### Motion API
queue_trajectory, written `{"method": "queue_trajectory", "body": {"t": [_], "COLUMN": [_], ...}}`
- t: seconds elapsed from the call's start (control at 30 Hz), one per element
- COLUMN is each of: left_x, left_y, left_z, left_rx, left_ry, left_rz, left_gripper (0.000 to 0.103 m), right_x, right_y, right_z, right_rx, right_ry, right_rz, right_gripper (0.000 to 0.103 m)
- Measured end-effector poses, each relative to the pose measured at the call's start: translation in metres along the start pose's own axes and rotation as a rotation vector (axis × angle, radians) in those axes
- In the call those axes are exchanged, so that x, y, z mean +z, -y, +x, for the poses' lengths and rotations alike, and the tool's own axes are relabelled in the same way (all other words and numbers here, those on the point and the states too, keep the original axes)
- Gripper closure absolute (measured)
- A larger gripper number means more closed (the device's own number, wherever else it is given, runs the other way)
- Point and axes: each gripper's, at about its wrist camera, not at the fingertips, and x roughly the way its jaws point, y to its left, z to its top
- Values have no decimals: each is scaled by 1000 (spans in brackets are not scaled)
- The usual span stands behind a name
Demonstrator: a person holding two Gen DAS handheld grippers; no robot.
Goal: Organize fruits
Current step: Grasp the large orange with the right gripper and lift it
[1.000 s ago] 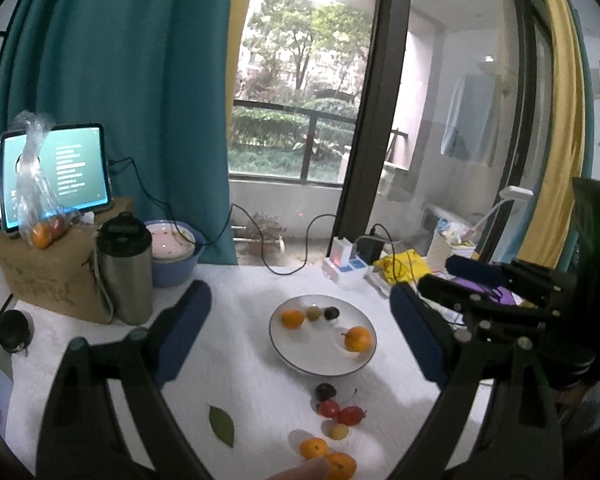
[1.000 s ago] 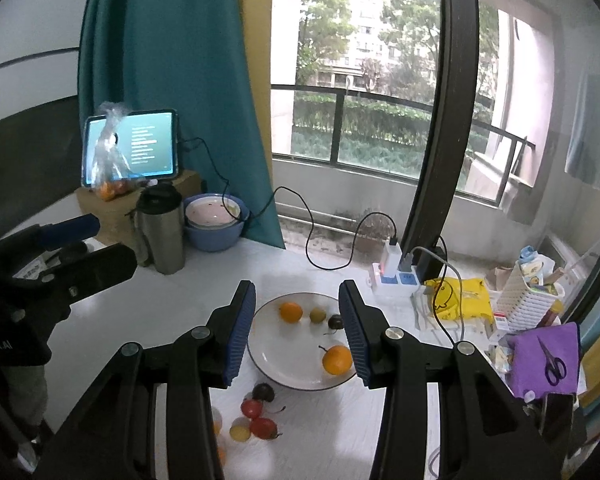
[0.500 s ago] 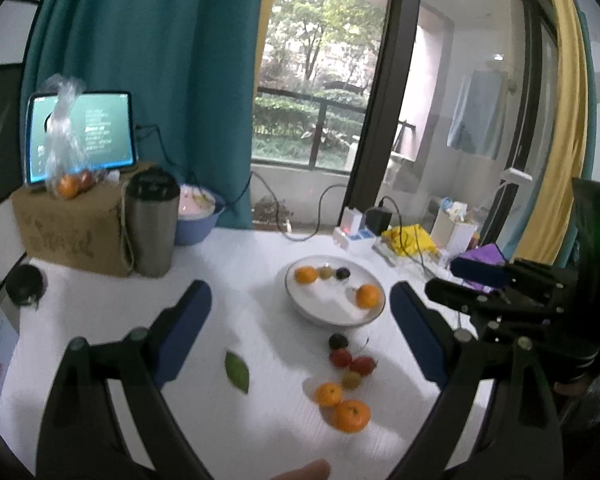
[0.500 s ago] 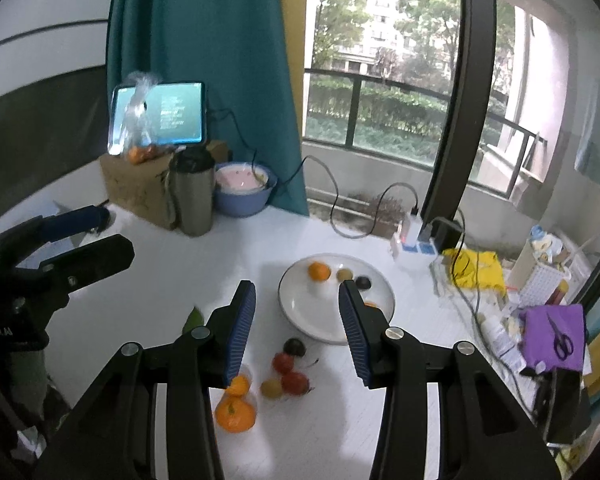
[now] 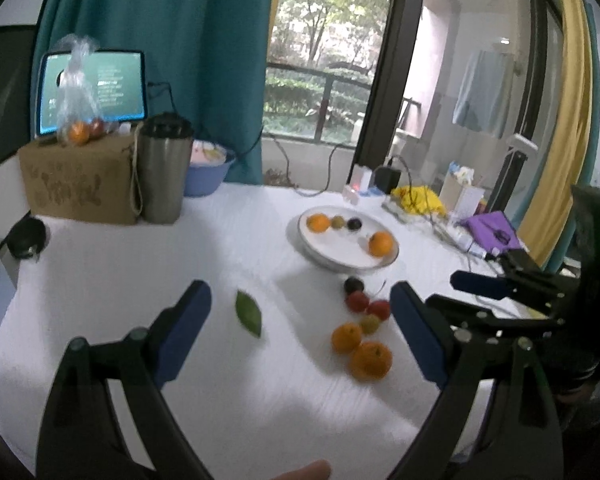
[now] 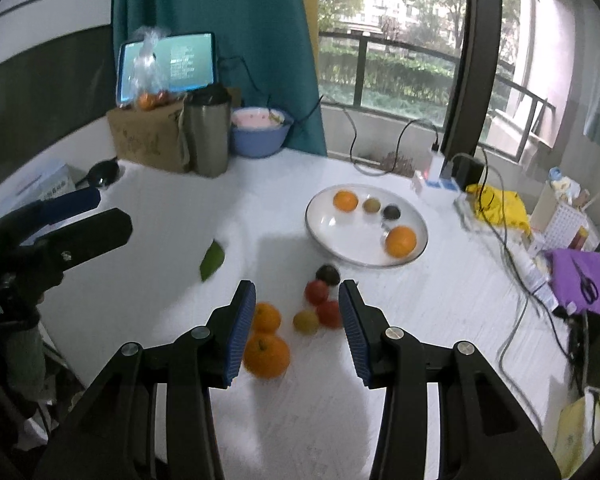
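- While both grippers hang above the loose fruit, nothing is gripped: the left gripper (image 5: 300, 336) stands wide apart and empty, the right gripper (image 6: 298, 316) is partly apart, also empty.
- Six loose fruits lie on the table (image 6: 180, 220) just in front of the plate (image 6: 332, 236), which already carries four.
- Judging from this, the step is reaching for one loose piece. The large orange (image 6: 266, 354) sits touching the small orange (image 6: 266, 317); better to centre the right gripper on a single fruit, close gently and lift straight, so neighbours do not roll.
- Writing on the cardboard box (image 5: 76, 188) and the screen (image 5: 112, 92) is too blurred to read.
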Motion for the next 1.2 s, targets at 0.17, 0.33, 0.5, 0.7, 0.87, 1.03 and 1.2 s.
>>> {"method": "queue_trajectory", "body": {"t": [0.17, 0.33, 0.5, 0.7, 0.87, 1.03, 1.2], "left_x": [-17, -27, -37, -48, -52, -54, -54], "left_y": [-8, -16, -25, -30, -31, -30, -24], "left_z": [6, 13, 26, 43, 56, 66, 71], "left_rx": [9, 19, 24, 22, 15, 12, 6], "left_ry": [-30, -52, -85, -121, -145, -164, -173], "left_rz": [-12, -9, -14, -21, -21, -19, -8], "left_gripper": [11, 11, 11, 11, 11, 11, 11], "right_x": [-11, -19, -30, -40, -47, -49, -52], "right_y": [-8, -17, -20, -20, -16, -15, -12], "right_z": [12, 27, 44, 64, 77, 85, 89], "right_rx": [17, 32, 46, 56, 47, 69, 91], "right_ry": [-33, -56, -89, -130, -148, -156, -159], "right_rz": [-5, -6, 8, 20, 28, 36, 38], "right_gripper": [57, 57, 57, 57, 57, 57, 56]}}
